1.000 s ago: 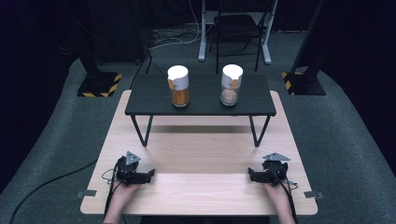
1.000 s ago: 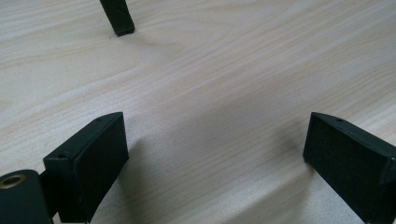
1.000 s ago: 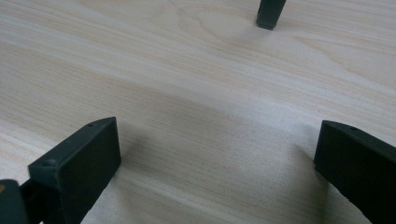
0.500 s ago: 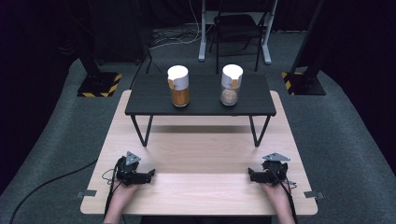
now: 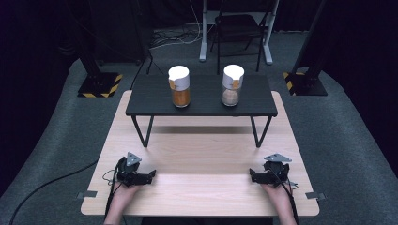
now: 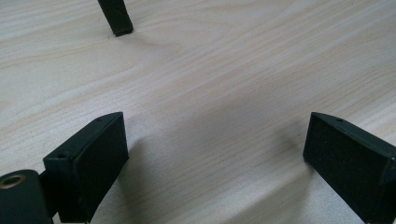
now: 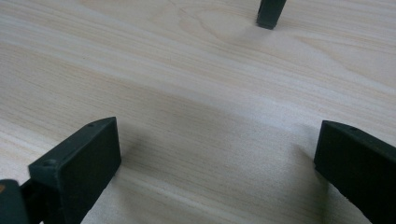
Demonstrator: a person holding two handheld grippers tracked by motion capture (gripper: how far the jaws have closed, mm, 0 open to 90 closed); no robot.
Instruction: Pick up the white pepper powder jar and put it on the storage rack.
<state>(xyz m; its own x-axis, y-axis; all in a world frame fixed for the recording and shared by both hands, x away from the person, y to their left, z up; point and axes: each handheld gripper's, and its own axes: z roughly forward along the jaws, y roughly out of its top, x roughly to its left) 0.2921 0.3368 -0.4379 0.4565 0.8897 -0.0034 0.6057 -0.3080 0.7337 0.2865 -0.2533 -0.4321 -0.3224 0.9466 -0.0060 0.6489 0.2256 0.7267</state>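
Two jars with white lids stand on a small black raised shelf (image 5: pixel 155 96): one with orange-brown contents (image 5: pixel 179 86) at the left, one with pale brown contents (image 5: pixel 232 85) at the right. My left gripper (image 5: pixel 149 175) rests on the wooden table (image 5: pixel 202 154) near its front left, jaws wide apart with bare wood between them (image 6: pixel 215 154). At the front right my right gripper (image 5: pixel 253 176) lies open too, with nothing between its jaws (image 7: pixel 215 158). Both are far in front of the jars.
The shelf stands on thin black legs; one leg foot (image 6: pixel 116 18) shows ahead of the left gripper and another (image 7: pixel 270 13) ahead of the right. A chair (image 5: pixel 237 28) and stand bases (image 5: pixel 98 84) sit on the dark floor beyond the table.
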